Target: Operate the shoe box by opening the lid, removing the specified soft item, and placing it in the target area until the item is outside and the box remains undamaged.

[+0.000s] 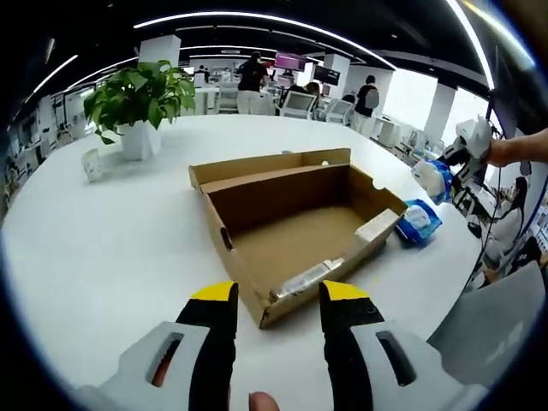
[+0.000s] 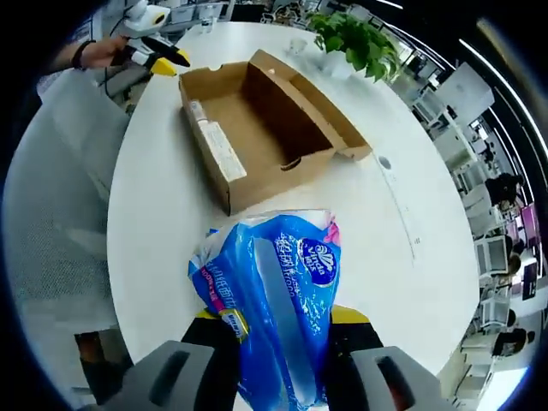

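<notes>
White and round, the worktop point(image 1: 103, 248) sits in an open office with desks and people far behind it.

Left gripper view: the left hand-held gripper point(image 1: 278, 295) rises from the bottom with its 2 yellow-tipped jaws apart and nothing between them. Just ahead of the tips lies the shoe box point(image 1: 295, 235), open, its lid folded back on the far side, cardboard bare inside. Beyond the box's right end a blue tissue pack point(image 1: 419, 221) lies on the worktop. Farther right, off the worktop's edge, the right hand-held gripper point(image 1: 441, 175) is held in a person's hand. A potted plant point(image 1: 141, 103) stands well ahead to the left.

Right gripper view: the right hand-held gripper point(image 2: 278, 321) is clamped on a blue tissue pack point(image 2: 270, 295) that hides the jaw tips. Ahead of it lies the open shoe box point(image 2: 257, 124), with the plant point(image 2: 355, 38) beyond and the left hand-held gripper point(image 2: 163, 58) at the box's far left.
</notes>
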